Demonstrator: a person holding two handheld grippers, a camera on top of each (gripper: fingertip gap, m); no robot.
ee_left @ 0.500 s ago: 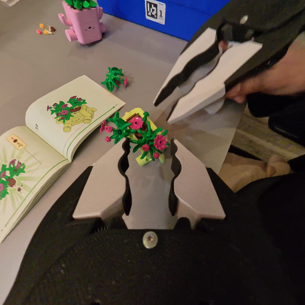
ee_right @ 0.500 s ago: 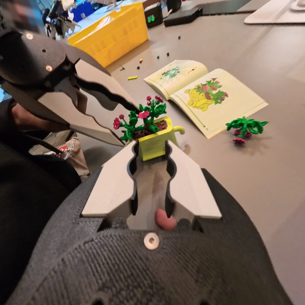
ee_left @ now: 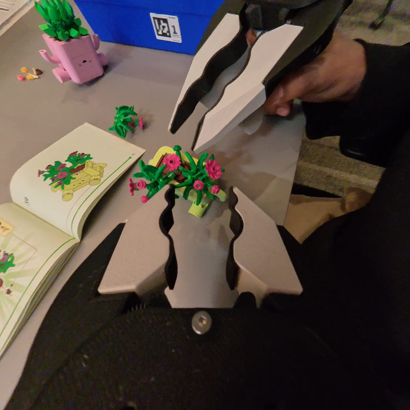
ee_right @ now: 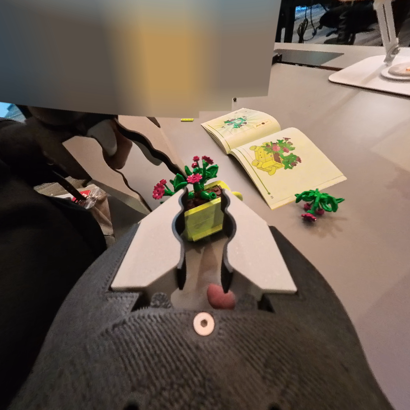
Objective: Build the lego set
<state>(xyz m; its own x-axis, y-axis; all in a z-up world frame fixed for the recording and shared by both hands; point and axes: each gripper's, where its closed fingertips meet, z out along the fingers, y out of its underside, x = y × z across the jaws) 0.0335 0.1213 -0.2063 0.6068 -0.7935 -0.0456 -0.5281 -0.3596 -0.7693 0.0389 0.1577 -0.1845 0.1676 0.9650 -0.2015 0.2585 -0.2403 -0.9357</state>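
Nearest in the left wrist view: left gripper (ee_left: 200, 190), jaws spread wide with nothing between them, tips low over the grey table (ee_left: 44, 106). Just beyond the tips stands the lime-yellow lego flowerpot (ee_left: 199, 207), on the table near its front edge, brown inside, with green stems and magenta blooms spilling over its rim. Right gripper (ee_left: 183, 139) hangs tilted above the pot's far side, held by a hand (ee_left: 315, 82); jaws only narrowly parted and gripping nothing. From the right wrist view the pot (ee_right: 203, 219) shows through the gap of the right gripper (ee_right: 204, 192), but beyond the fingers, not clasped. To the left gripper's left lies an open instruction booklet (ee_left: 73, 177), flat, pages showing the pot model. Past the booklet's corner, a loose green sprig (ee_left: 125, 122) with dark pink flowers lies on its side, apart from the pot. Farther back: a pink lego planter (ee_left: 75, 60) with green leaves on top, a few small loose pieces (ee_left: 30, 74) beside it, then a blue bin (ee_left: 133, 22).
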